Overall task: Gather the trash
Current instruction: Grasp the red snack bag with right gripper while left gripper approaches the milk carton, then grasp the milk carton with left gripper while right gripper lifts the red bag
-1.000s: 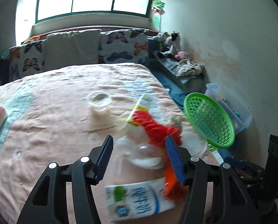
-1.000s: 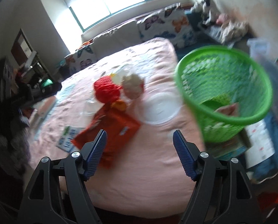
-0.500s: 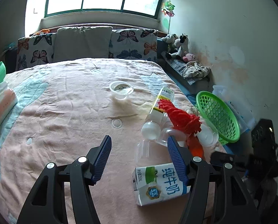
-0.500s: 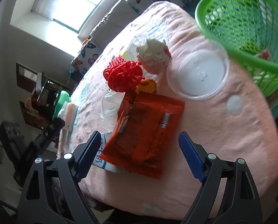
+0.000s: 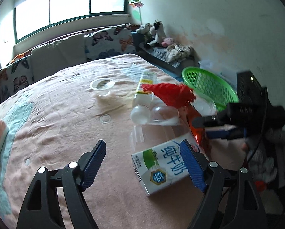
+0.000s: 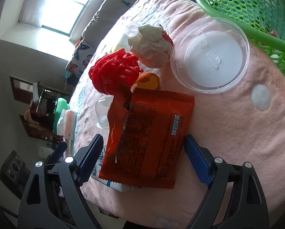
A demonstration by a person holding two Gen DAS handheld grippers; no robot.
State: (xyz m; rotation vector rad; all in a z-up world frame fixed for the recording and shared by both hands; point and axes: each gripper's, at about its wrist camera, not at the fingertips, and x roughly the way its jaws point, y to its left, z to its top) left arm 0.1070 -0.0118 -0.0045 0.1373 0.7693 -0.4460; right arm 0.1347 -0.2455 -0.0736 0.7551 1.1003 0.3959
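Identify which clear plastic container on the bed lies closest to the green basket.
The wide round clear plastic tub, beside the green mesh basket; the small clear cup sits mid-bed.

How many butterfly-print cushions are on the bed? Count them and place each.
2. One butterfly-print cushion sits at the left end, the other right of the plain cushion between them; more may be hidden past the left edge.

Clutter hugs the bed's basket side; the rest lies bare.
Around my carton (image 5: 161, 164), open blanket (image 5: 62, 118) spreads left and toward the pillows, broken only by a small cup (image 5: 102, 85). Beyond it a bottle (image 5: 143, 97), red mesh (image 5: 171, 94) and wrapper (image 6: 146, 137) crowd the way to the basket (image 5: 209, 87).
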